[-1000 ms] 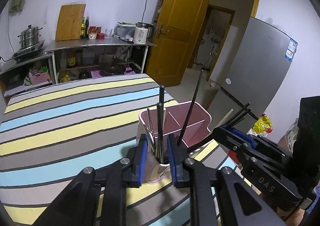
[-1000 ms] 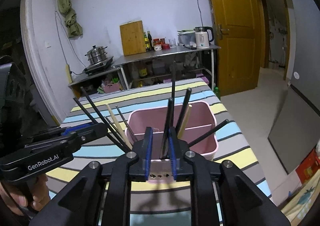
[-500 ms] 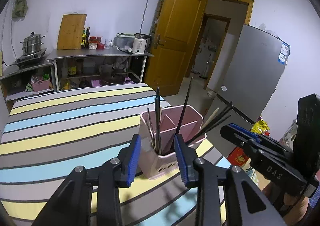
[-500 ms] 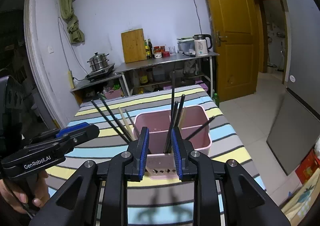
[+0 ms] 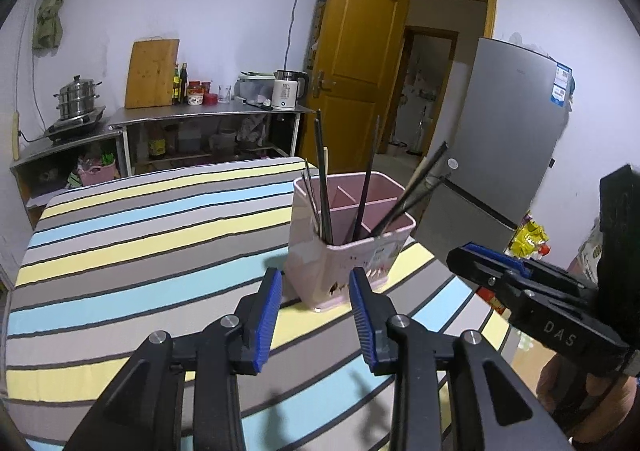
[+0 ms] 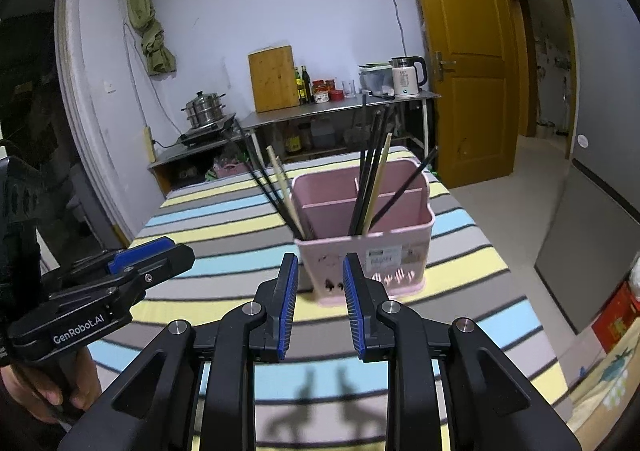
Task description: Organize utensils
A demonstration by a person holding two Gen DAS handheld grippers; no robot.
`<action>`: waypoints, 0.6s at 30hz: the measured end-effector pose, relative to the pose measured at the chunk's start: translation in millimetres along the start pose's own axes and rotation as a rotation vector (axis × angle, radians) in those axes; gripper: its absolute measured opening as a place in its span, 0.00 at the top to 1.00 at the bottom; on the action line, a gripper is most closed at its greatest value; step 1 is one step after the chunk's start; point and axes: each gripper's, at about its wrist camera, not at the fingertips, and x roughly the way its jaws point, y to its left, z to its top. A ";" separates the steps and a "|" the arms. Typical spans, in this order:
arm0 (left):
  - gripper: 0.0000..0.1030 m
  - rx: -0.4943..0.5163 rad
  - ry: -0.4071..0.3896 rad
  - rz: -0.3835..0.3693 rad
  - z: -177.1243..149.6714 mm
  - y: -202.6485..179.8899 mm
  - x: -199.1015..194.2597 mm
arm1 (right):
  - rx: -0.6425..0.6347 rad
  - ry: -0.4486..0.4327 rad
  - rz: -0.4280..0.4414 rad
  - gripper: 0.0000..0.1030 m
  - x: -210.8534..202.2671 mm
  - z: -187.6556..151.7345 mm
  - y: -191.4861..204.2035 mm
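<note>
The pink utensil holder [image 5: 352, 247] stood on the striped table [image 5: 140, 235] near its right edge in the left wrist view, and close to the table's far end in the right wrist view. Chopsticks [image 5: 325, 187] stood upright or leaning in its compartments, black ones mixed with a few pale wooden ones [image 6: 376, 187], apparently dropped in so that they rest against the walls and the dividers.

The left gripper [image 5: 316, 307] hung just short of the holder with its blue pads apart and nothing between them. The right gripper [image 6: 320, 299] was likewise spread and empty; its jaws had just been opening, as had the left's, which fits a release of the sticks (a judgement, since no stick lies between either pair of pads).

The left wrist view showed the holder's corner toward it and the grey refrigerator [image 5: 508, 147] beyond the table's right edge. The right wrist view showed the holder's label side and the two separate leaning bundles, and a hand [image 6: 60, 391] holding the left gripper's handle, which the other view did not show.
</note>
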 end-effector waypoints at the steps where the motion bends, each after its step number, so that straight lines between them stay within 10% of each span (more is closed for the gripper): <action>1: 0.66 0.002 -0.004 0.003 -4.4 -0.6 -3.0 | -0.006 -0.004 -0.003 0.77 -3.2 -3.1 0.5; 18: 0.66 -0.005 -0.052 0.014 -48.9 0.1 -44.7 | -0.035 -0.012 -0.043 0.77 -28.9 -44.1 18.0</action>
